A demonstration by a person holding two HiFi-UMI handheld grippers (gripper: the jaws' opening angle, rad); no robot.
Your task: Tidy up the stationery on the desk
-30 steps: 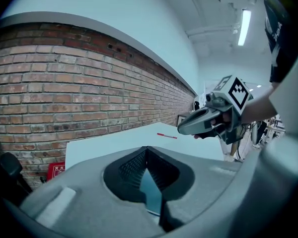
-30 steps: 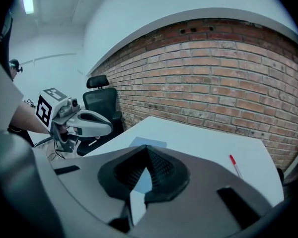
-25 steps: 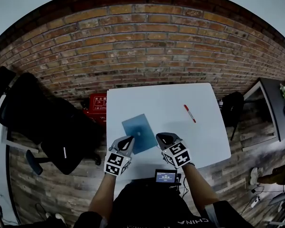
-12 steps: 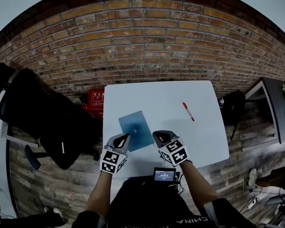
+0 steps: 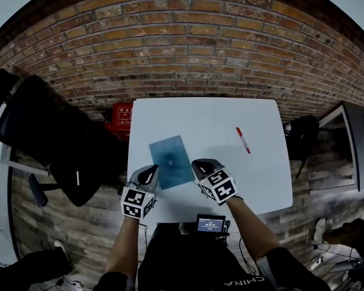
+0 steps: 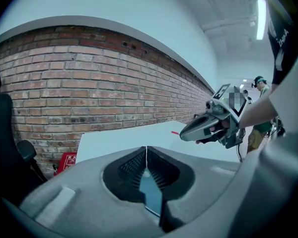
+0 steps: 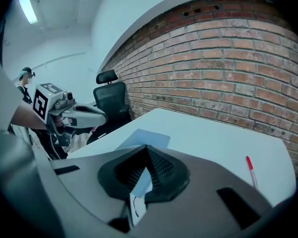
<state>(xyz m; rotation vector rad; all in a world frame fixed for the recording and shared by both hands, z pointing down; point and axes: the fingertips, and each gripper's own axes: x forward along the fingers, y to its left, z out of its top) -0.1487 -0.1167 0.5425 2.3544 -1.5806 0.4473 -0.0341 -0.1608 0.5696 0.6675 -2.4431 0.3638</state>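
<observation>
A blue notebook [image 5: 170, 159] lies flat on the white table [image 5: 218, 117], near its front left. A red pen [image 5: 243, 140] lies apart from it toward the right side. My left gripper [image 5: 150, 172] is shut and empty just off the notebook's near left corner. My right gripper [image 5: 200, 165] is also shut and empty, at the notebook's near right edge. In the left gripper view the closed tips [image 6: 146, 151] point across the table at the right gripper [image 6: 208, 125] and the pen [image 6: 175, 132]. The right gripper view shows the notebook [image 7: 144, 139] and the pen [image 7: 250, 170].
A brick wall [image 5: 188, 53] runs behind the table. A black office chair [image 5: 42, 138] and a red box [image 5: 122, 121] stand on the floor to the left. A small screen device [image 5: 211, 224] sits at the table's near edge. A black bag [image 5: 300, 135] is on the right.
The head view has shifted a little. My left gripper has eased back and to the left, off the notebook's corner. Both grippers stayed shut; notebook and pen lie as before.
</observation>
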